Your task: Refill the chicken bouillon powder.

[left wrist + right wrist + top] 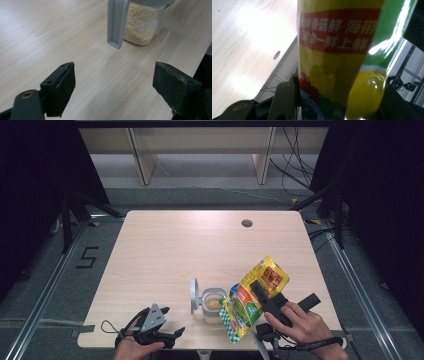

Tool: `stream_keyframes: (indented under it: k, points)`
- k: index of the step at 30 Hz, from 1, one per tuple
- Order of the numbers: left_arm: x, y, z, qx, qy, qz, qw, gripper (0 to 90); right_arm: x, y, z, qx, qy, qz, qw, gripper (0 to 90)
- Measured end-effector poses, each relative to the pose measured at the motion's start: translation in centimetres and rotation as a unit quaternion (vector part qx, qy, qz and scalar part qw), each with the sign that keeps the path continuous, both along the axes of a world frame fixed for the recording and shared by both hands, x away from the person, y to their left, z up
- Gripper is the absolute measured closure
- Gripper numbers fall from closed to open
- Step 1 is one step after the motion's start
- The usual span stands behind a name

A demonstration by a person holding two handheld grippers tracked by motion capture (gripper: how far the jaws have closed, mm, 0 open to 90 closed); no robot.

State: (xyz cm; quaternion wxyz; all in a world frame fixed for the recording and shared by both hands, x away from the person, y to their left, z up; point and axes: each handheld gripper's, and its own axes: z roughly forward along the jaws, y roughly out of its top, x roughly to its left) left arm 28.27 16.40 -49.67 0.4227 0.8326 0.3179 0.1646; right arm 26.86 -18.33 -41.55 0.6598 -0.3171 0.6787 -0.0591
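Near the desk's point(165, 245) front edge, the right claw point(260, 296) clamps a yellow-and-green foil seasoning pouch point(255, 295), tipped over the clear, open-lidded plastic jar point(214, 304) of beige granules. Pouring well probably means keeping the pouch's mouth over the jar's opening, tilting gently. The left claw point(167, 322) rests wide and empty nearby.

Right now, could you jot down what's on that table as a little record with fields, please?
surface: wooden table
container: clear jar of pale granules, grey lid flipped open
packet: yellow-green pouch, tilted over the jar
right tool: clamped on the pouch
left tool: jaws wide apart, nothing between them, resting near the table's front edge
pouring: not visible
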Motion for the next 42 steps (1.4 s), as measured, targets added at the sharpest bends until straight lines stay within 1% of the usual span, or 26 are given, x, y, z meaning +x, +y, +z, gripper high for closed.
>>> stream_keyframes:
  k: [7, 11, 13, 15, 16, 18, 20, 21, 24, 25, 26, 27, 28, 29, 31, 32, 33, 34, 35, 36, 37, 38, 39, 40, 41, 42]
  points:
    - [0.0, 0.0, 0.0, 0.002, 0.001, 0.0, 1.0, 17.8, 0.0, -0.1, -0.1, 0.002, 0.002, -0.002, 1.0, 57.7]
    - [-0.1, 0.0, 0.0, -0.004, -0.001, 0.004, 1.0, 17.8, 0.0, 0.0, 0.0, 0.002, 0.002, -0.001, 1.0, 57.9]
    - [0.0, 0.0, 0.0, 0.0, 0.001, -0.001, 1.0, 17.8, 0.0, -0.1, -0.1, 0.002, 0.006, 0.0, 1.0, 57.9]
    - [0.0, 0.0, 0.0, -0.001, -0.002, 0.003, 1.0, 17.8, 0.1, -0.1, -0.1, 0.003, 0.004, 0.001, 1.0, 58.0]
    - [-0.1, -0.1, -0.1, -0.008, -0.001, 0.006, 0.9999, 17.8, 0.1, -0.1, -0.2, 0.004, 0.003, 0.0, 1.0, 58.0]
    - [0.0, 0.0, 0.0, 0.001, 0.001, -0.001, 1.0, 17.8, 0.1, -0.1, -0.1, 0.004, 0.007, 0.0, 1.0, 58.0]
    - [0.0, 0.0, 0.0, -0.004, -0.005, 0.003, 1.0, 17.8, 0.1, -0.1, -0.1, 0.008, 0.005, 0.0, 1.0, 58.0]
    - [0.0, 0.0, 0.0, -0.002, -0.002, 0.004, 1.0, 17.8, 0.1, -0.1, -0.1, 0.004, 0.004, 0.003, 1.0, 58.1]
    - [0.0, 0.0, 0.0, -0.001, -0.003, 0.002, 1.0, 17.8, 0.2, -0.3, -0.1, 0.015, 0.012, 0.003, 0.9998, 58.2]
    - [0.0, 0.1, 0.1, 0.003, -0.005, 0.001, 1.0, 17.8, 0.3, -0.3, 0.1, 0.006, 0.011, 0.007, 0.9999, 58.3]
    - [0.0, 0.1, 0.1, 0.006, -0.008, -0.003, 0.9999, 17.8, 0.4, -0.4, -0.1, 0.026, 0.021, 0.001, 0.9994, 58.4]
    - [-0.1, 0.1, 0.0, 0.0, -0.004, 0.002, 1.0, 17.8, 0.5, -0.5, -0.1, 0.026, 0.027, 0.006, 0.9993, 58.4]
    - [-0.1, 0.1, 0.0, 0.003, -0.005, 0.003, 1.0, 17.8, 0.6, -0.7, -0.3, 0.041, 0.037, 0.007, 0.9985, 58.4]
    - [0.0, 0.2, 0.1, 0.009, -0.008, 0.002, 0.9999, 17.8, 0.8, -0.9, -0.3, 0.038, 0.04, 0.012, 0.9984, 58.5]
    - [0.1, 0.3, 0.2, 0.011, -0.011, -0.004, 0.9999, 17.8, 1.0, -1.3, -0.7, 0.063, 0.053, 0.014, 0.9965, 58.6]
    - [0.0, 0.3, 0.1, 0.01, -0.011, -0.001, 0.9999, 17.8, 1.1, -1.5, -0.7, 0.074, 0.067, 0.017, 0.9949, 58.8]
    - [0.1, 0.3, 0.1, 0.011, -0.011, -0.004, 0.9999, 17.8, 1.2, -1.6, -0.7, 0.073, 0.073, 0.018, 0.9945, 58.9]
    - [0.1, 0.3, 0.1, 0.011, -0.011, -0.003, 0.9999, 17.8, 1.1, -1.7, -0.9, 0.097, 0.078, 0.024, 0.9919, 59.0]
    - [0.1, 0.3, 0.1, 0.008, -0.012, -0.004, 0.9999, 17.8, 1.1, -1.8, -0.9, 0.099, 0.089, 0.022, 0.9909, 59.1]
    - [0.1, 0.2, 0.0, 0.007, -0.013, -0.004, 0.9999, 17.8, 1.0, -2.0, -1.2, 0.116, 0.099, 0.015, 0.9882, 59.2]
    - [0.1, 0.3, 0.1, 0.018, -0.012, -0.01, 0.9997, 17.8, 1.1, -1.9, -1.0, 0.109, 0.1, 0.017, 0.9889, 59.4]
    - [0.1, 0.3, 0.1, 0.021, -0.012, -0.012, 0.9996, 17.8, 1.3, -2.1, -1.2, 0.128, 0.11, 0.019, 0.9856, 59.6]
    - [0.0, 0.2, 0.0, 0.011, -0.002, -0.002, 0.9999, 17.8, 1.4, -2.3, -1.3, 0.139, 0.12, 0.017, 0.9828, 59.8]
    - [0.0, 0.2, 0.0, 0.01, -0.002, -0.002, 0.9999, 17.8, 1.6, -2.3, -1.3, 0.139, 0.121, 0.025, 0.9825, 59.9]
    - [0.0, 0.2, 0.0, 0.009, -0.003, 0.0, 0.9999, 17.8, 1.7, -2.5, -1.6, 0.154, 0.135, 0.019, 0.9786, 60.1]
    - [0.0, 0.2, 0.0, 0.013, -0.006, -0.006, 0.9999, 17.8, 1.9, -2.6, -1.7, 0.157, 0.141, 0.022, 0.9771, 60.2]
